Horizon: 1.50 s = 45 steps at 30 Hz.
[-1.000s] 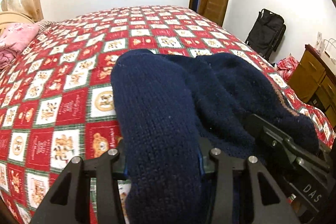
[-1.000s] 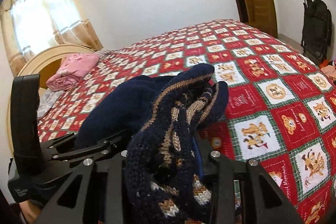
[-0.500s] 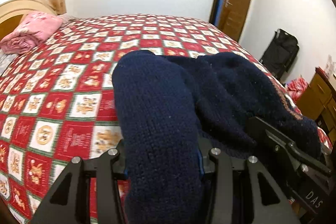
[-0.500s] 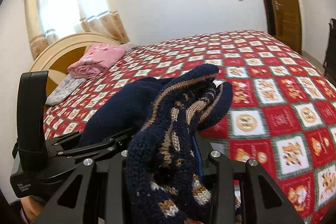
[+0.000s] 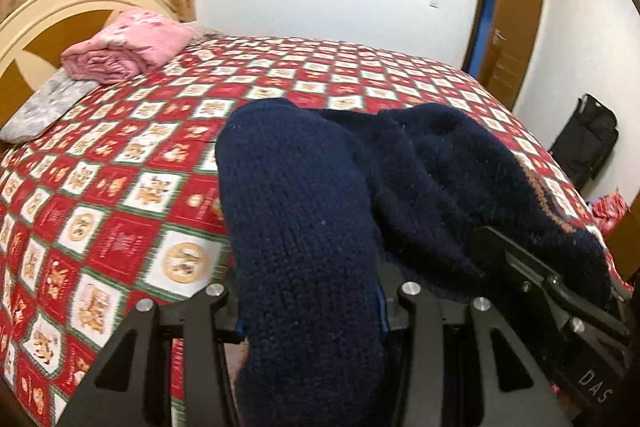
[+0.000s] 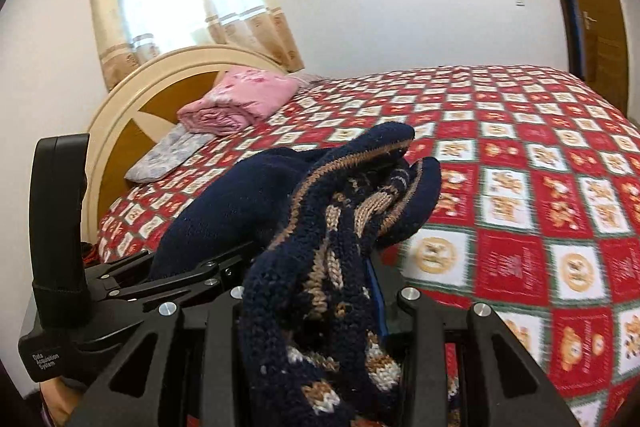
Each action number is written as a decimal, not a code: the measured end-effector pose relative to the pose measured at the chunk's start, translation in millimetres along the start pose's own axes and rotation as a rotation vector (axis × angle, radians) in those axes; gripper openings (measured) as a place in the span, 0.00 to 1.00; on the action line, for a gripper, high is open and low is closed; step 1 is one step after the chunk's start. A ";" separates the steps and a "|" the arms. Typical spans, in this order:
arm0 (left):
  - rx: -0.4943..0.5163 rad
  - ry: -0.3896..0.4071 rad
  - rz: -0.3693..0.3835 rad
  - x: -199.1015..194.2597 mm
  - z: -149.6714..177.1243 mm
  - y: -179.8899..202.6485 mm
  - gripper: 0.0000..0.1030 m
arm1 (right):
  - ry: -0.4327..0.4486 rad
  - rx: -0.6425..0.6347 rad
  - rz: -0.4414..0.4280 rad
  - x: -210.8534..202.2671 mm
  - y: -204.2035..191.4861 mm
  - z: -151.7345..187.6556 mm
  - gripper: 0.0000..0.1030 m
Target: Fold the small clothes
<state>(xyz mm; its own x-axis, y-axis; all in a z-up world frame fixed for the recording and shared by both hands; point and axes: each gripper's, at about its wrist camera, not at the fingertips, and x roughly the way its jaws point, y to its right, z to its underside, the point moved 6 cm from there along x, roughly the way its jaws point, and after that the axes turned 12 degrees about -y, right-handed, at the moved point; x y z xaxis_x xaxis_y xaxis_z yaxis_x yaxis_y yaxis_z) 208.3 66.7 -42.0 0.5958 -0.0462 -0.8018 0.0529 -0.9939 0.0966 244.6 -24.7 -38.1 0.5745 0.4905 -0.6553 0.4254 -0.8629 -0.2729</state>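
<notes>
Quilt [image 5: 120, 227] on bed, headboard [image 6: 120, 99], door [image 5: 516, 27]

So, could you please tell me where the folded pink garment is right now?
The folded pink garment lies at the head of the bed, against the arched headboard, upper left in both wrist views, partly on a grey floral cloth.

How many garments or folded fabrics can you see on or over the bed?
3: navy knitted sweater clamped in both grippers; folded pink fabric by the headboard; grey floral piece beneath it. More may be hidden.
</notes>
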 end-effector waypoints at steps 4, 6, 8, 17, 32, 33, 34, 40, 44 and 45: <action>-0.019 0.011 -0.046 1.6 -7.7 -20.9 0.45 | 0.008 -0.011 -0.037 20.7 -12.2 -6.4 0.36; -0.022 0.020 -0.065 2.8 -12.2 -29.7 0.45 | 0.017 -0.014 -0.054 33.2 -17.7 -9.9 0.36; -0.015 0.031 -0.105 7.2 -18.7 -38.3 0.45 | 0.024 -0.011 -0.065 46.5 -21.3 -13.6 0.36; 0.029 -0.059 -0.198 77.6 -18.3 -59.2 0.45 | -0.091 0.043 0.026 130.9 4.2 3.5 0.36; -0.001 -0.076 -0.177 91.3 -8.3 -71.0 0.48 | -0.133 0.076 0.035 146.9 20.5 13.7 0.36; -0.002 -0.077 -0.179 91.2 -8.1 -71.3 0.48 | -0.139 0.072 0.042 147.7 19.6 13.9 0.36; -0.004 -0.079 -0.178 91.5 -8.1 -71.6 0.48 | -0.144 0.069 0.046 148.5 19.5 14.0 0.37; -0.054 -0.130 -0.127 94.3 -1.0 -81.0 0.55 | -0.197 0.067 0.056 151.1 20.2 17.2 0.37; -0.074 -0.162 -0.126 92.1 7.9 -87.3 0.67 | -0.221 0.014 0.098 152.6 15.0 17.4 0.38; -0.079 -0.167 -0.121 90.6 11.3 -88.8 0.71 | -0.223 0.016 0.096 152.6 16.0 17.7 0.38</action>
<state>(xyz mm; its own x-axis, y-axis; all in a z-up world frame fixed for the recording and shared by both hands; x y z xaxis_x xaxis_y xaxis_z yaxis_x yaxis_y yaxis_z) 248.6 149.7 -129.8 0.4410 0.0502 -0.8961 0.1823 -0.9826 0.0347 326.7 34.2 -154.9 0.4428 0.3685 -0.8174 0.3645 -0.9069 -0.2115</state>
